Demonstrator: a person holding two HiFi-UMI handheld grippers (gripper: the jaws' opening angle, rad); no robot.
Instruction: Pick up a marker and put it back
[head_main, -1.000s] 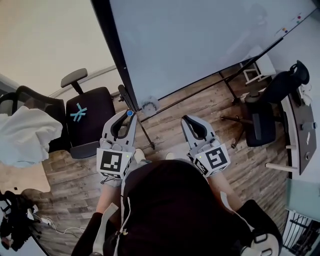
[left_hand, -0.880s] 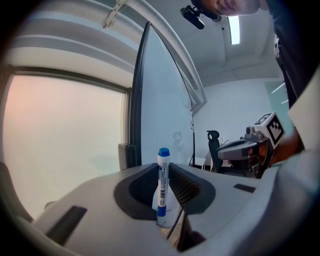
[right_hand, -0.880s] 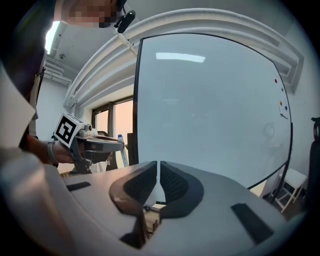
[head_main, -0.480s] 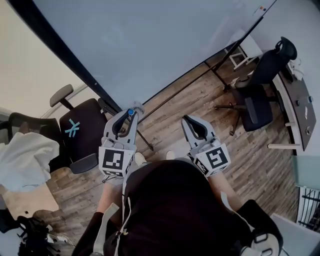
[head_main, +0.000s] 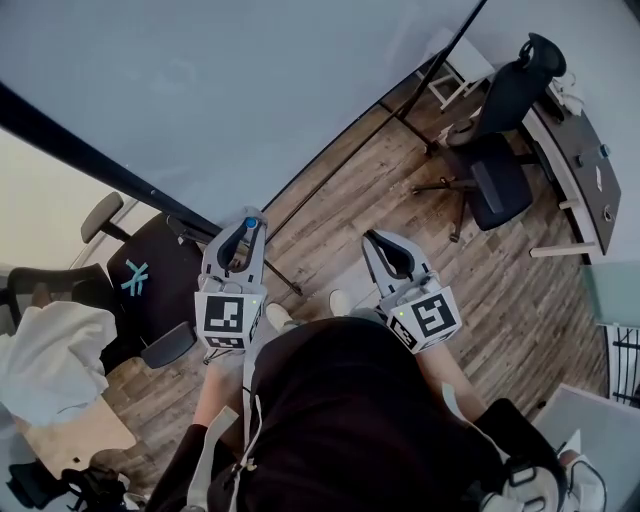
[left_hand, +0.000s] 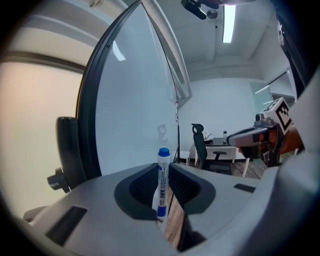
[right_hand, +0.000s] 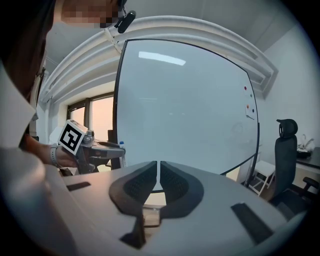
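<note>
The left hand-held gripper (left_hand: 167, 172) is clamped on a marker (left_hand: 162, 186). Its long axis stands upright across the jaws, blue cap on top, with the body showing above and below the grip. Straight ahead and near rises the whiteboard (left_hand: 132, 115) (its dark frame lies just past the jaw tips in the head view). The right hand-held gripper (right_hand: 158, 176) has its jaws together on nothing, so putting the marker back likely falls to the left. No tray or ledge for it shows.
</note>
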